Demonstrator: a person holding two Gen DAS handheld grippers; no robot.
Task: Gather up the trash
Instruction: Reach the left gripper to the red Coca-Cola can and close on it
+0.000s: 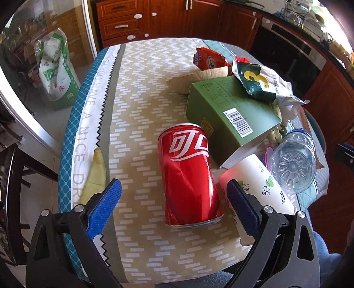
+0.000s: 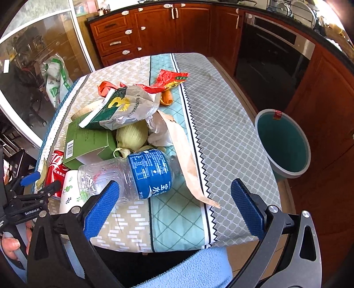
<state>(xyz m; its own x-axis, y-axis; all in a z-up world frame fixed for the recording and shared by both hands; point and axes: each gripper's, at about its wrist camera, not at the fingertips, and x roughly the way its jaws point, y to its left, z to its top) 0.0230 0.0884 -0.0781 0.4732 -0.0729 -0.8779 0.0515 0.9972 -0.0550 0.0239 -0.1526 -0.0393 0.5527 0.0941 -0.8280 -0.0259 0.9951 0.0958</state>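
A dented red cola can (image 1: 190, 177) lies on the cloth-covered table (image 1: 141, 93), between the open fingers of my left gripper (image 1: 174, 190), which holds nothing. A white paper cup (image 1: 258, 181), a clear plastic bottle (image 1: 292, 161), a green box (image 1: 230, 113) and snack wrappers (image 1: 261, 82) lie to its right. My right gripper (image 2: 174, 190) is open and empty at the near table edge, just short of the bottle (image 2: 132, 175) with its blue label. The can (image 2: 55, 170), cup (image 2: 70, 190), box (image 2: 88, 141), wrappers (image 2: 126, 106) and a corn husk (image 2: 132, 135) lie beyond.
A teal waste bin (image 2: 285, 144) stands on the floor right of the table. A brown paper strip (image 2: 188, 159) and orange peel (image 2: 167, 98) lie on the cloth. A yellow husk piece (image 1: 96, 172) lies at the table's left edge. Wooden cabinets (image 1: 168, 20) and an oven (image 2: 272, 66) stand behind.
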